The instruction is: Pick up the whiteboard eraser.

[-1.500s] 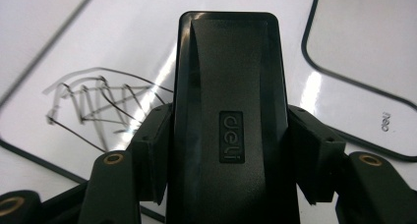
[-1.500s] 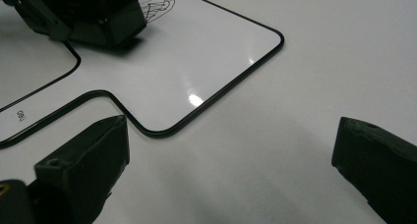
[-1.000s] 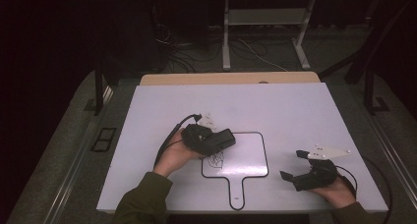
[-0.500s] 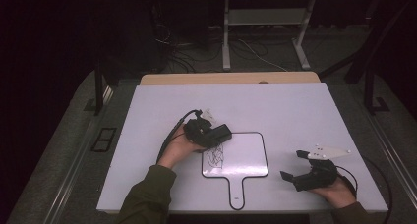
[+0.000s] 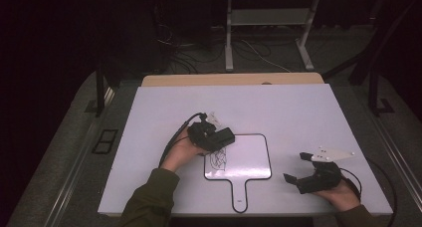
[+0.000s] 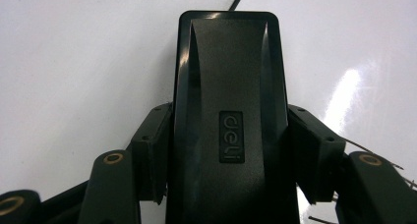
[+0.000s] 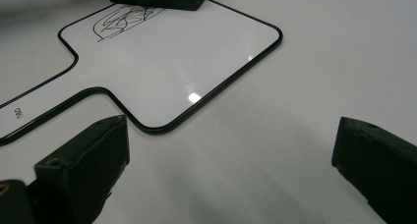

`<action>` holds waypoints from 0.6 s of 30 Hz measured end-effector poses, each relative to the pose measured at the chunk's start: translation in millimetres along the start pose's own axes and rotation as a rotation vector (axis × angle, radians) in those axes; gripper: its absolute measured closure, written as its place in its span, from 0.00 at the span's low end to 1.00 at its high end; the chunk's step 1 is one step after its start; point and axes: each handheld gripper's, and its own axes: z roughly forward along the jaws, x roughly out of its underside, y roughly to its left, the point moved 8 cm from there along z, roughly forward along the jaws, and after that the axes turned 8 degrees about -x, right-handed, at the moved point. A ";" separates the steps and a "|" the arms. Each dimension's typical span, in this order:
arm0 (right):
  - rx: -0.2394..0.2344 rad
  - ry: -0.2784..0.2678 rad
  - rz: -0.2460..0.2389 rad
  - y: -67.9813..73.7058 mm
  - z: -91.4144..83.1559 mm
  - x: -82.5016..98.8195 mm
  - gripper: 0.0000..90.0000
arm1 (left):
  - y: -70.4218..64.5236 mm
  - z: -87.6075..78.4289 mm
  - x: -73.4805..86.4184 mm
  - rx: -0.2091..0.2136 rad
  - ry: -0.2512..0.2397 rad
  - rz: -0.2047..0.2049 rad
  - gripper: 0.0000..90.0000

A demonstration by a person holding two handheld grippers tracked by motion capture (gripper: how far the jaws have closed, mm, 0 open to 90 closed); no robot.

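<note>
Left gripper clamps eraser; right gripper gapes empty.

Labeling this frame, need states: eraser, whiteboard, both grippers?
Black Deli eraser: clamped between the left gripper's fingers, at the whiteboard's top-left corner.
Handled whiteboard: flat on table, scribble not erased.
Left gripper: shut on eraser.
Right gripper: open, empty, off the board.

The eraser runs out of the left gripper view at the bottom edge. In the high view the scribble on the whiteboard is too small to read, perhaps partly covered by the left tool.
</note>
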 end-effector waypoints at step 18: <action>-0.001 0.002 -0.001 0.1 0.7 0.2 0.00 | -22.1 -7.5 5.6 0.009 0.016 0.039 0.44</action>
